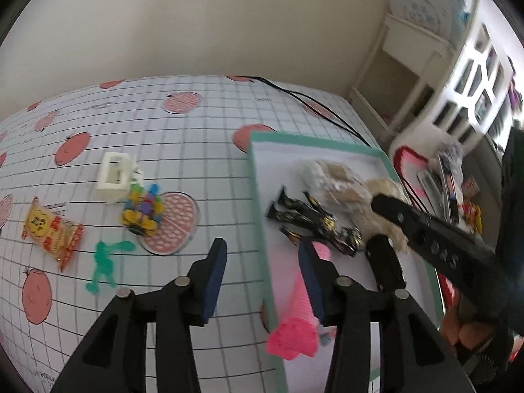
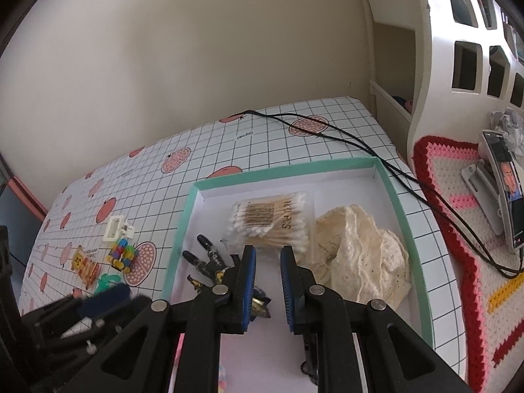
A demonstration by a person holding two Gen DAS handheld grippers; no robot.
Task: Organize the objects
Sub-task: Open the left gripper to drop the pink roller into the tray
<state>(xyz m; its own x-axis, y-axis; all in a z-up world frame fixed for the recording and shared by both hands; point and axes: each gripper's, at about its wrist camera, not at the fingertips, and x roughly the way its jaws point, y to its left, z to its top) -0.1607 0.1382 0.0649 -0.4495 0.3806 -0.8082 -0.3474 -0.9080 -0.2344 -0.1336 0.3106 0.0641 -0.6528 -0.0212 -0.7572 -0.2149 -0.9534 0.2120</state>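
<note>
1. My left gripper [image 1: 262, 271] hangs released over the tray [image 1: 258, 177] edge; the pink comb [image 1: 296, 324] lies inside, near left.
2. Right gripper [image 2: 267, 281] empty, nearly clenched, above the tray.
3. Next, I reckon: the green figure [image 1: 106, 263] on the left.

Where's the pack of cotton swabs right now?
In the right wrist view, the pack of cotton swabs lies inside the green-rimmed tray, toward its far side, left of the cream lace cloth.

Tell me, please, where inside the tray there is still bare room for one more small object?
In the tray, the far strip behind the cotton swabs is bare. Crowded: the middle, with swabs, lace cloth and black wrappers.
</note>
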